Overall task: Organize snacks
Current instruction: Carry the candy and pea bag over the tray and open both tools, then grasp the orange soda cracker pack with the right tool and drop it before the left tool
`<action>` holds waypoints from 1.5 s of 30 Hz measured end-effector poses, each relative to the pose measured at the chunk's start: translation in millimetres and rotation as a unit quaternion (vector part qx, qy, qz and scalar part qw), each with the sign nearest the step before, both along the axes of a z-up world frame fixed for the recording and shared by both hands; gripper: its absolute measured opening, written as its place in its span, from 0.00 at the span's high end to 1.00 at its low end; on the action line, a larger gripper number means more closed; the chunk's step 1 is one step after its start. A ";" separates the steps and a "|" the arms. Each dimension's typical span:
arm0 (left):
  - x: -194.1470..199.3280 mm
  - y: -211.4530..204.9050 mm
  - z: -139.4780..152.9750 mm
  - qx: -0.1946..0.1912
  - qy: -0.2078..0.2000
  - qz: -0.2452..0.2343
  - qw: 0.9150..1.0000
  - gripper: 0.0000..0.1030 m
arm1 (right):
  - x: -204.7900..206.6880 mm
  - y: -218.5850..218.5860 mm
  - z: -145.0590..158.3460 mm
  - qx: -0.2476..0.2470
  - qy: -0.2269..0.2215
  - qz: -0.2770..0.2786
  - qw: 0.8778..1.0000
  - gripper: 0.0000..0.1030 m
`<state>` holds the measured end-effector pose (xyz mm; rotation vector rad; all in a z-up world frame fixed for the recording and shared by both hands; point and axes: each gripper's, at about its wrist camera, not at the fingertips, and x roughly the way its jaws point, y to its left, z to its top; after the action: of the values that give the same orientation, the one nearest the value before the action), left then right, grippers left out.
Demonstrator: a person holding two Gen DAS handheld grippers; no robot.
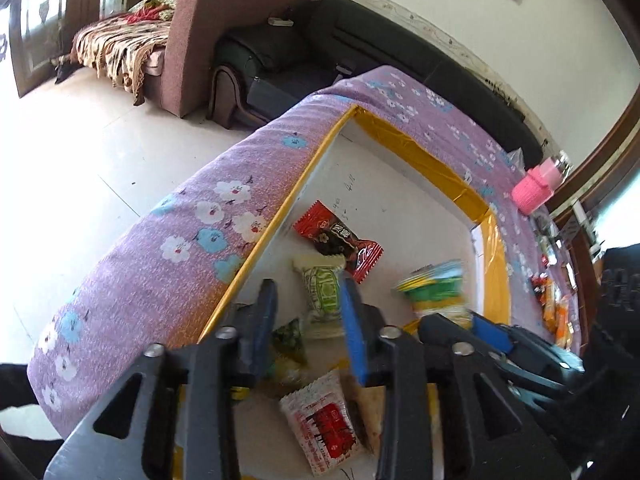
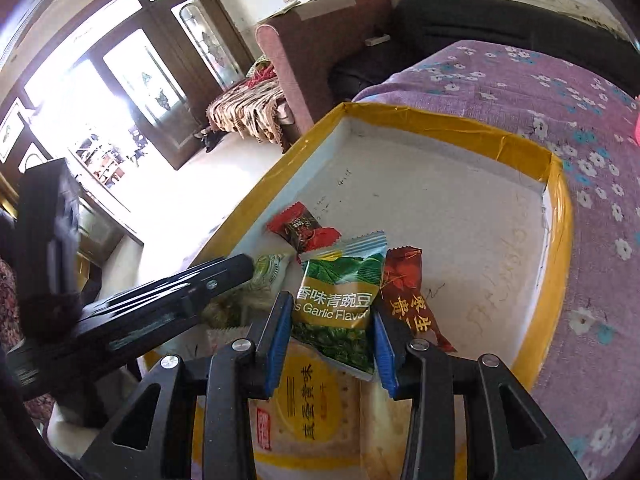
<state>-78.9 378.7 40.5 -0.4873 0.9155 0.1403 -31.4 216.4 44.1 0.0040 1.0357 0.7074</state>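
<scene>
Landmark: the shallow white tray (image 1: 472,172) with yellow-taped rim, sitting on a purple floral cloth (image 1: 168,248).

Left gripper (image 1: 308,320): blue-padded jaws apart, nothing between them, hovering over the tray's near end. Directly beyond its tips, on the tray floor, a pale green-and-white packet (image 1: 322,292). Just past that, toward the tray's far corner, a red-and-black candy wrapper (image 1: 340,240). Below the jaws, at the near edge, a white sachet with red print (image 1: 326,428).

Toward the tray's right side in the left wrist view, a green-and-yellow packet (image 1: 436,292) shows motion-blurred above the tray floor, at the tips of the other tool.

Right gripper (image 2: 332,328): blue pads (image 2: 280,340) flank that packet, the green pea bag (image 2: 340,300) marked "Garlic Flavor"; pads appear to touch its sides, so clamped on it. Bag sits over the tray's near end. Just right of it, a dark red wrapper with gold characters (image 2: 408,292).

Outside the tray's right rim, on the cloth: a pink bottle (image 1: 540,184), and nearer, a cluster of orange snack packets (image 1: 556,312).
</scene>
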 end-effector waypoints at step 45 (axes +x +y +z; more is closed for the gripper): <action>-54.0 -185.0 49.2 0.006 -0.043 -0.153 0.987 0.32 | 65.2 -418.7 -8.4 -0.061 -0.017 -0.390 0.919 0.45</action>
<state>-132.8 193.7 89.6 -0.3349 0.8936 -0.1535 33.8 -202.3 35.7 0.2830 0.9380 -0.0860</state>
